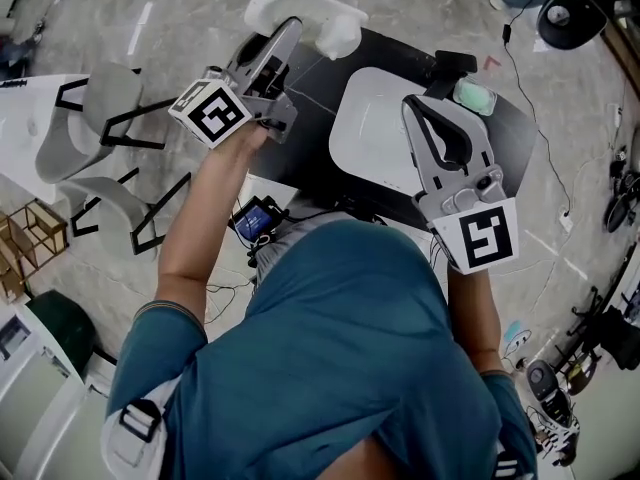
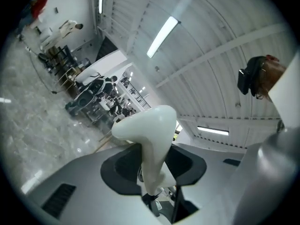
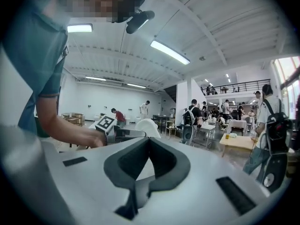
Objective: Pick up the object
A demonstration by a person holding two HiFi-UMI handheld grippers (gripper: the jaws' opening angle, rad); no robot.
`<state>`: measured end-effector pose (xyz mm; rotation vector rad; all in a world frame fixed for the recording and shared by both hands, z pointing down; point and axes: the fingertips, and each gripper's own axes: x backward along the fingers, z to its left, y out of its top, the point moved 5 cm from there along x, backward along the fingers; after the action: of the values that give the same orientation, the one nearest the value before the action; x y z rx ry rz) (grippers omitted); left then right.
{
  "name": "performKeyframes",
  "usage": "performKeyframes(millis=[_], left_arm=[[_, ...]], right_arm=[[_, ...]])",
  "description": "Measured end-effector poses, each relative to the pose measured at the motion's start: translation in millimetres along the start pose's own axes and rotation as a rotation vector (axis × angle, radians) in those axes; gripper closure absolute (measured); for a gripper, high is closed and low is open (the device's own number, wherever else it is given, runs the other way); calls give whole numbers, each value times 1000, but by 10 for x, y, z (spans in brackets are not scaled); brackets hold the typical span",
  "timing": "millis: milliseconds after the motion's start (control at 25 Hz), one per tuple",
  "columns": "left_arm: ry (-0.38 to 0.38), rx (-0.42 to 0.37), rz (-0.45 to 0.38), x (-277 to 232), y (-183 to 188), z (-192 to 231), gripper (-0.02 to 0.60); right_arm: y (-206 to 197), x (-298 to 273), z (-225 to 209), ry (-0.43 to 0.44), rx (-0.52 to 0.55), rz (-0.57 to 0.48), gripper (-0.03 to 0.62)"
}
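Left gripper (image 1: 287, 36): fingers (image 2: 119, 170) partly closed, clamped on the narrow stem of the white object (image 2: 151, 135); wide head left free beyond the tips.
White object location: held well above the black surface (image 1: 315, 118), beside the white tray (image 1: 380, 133); judged as lift clearance.
Right gripper (image 3: 150, 142): fingers together, empty; parked over the tray's edge, out of the way.
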<state>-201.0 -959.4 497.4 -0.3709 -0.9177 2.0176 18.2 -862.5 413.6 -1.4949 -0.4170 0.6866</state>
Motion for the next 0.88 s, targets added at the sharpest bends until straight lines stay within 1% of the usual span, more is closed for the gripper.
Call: performKeyframes(millis=[80, 320, 440, 600, 640, 720, 880], left_arm=[[-20, -102, -3, 113, 113, -238, 436], [-23, -422, -24, 462, 365, -912, 436], [-33, -597, -22, 545, 422, -1249, 436], [-24, -786, -2, 593, 410, -1523, 436], [-18, -822, 2, 597, 403, -1560, 436], [-8, -866, 7, 604, 394, -1611, 436], [-9, -880, 8, 624, 386, -1671, 436]], right_arm=[[45, 26, 27, -4, 23, -9, 580], [162, 140, 84, -27, 95, -39, 580], [197, 209, 74, -33, 108, -61, 582], [219, 262, 55, -34, 109, -77, 580], [224, 274, 51, -34, 109, -80, 580], [239, 299, 44, -36, 108, -87, 580], [275, 346, 48, -43, 106, -94, 582]])
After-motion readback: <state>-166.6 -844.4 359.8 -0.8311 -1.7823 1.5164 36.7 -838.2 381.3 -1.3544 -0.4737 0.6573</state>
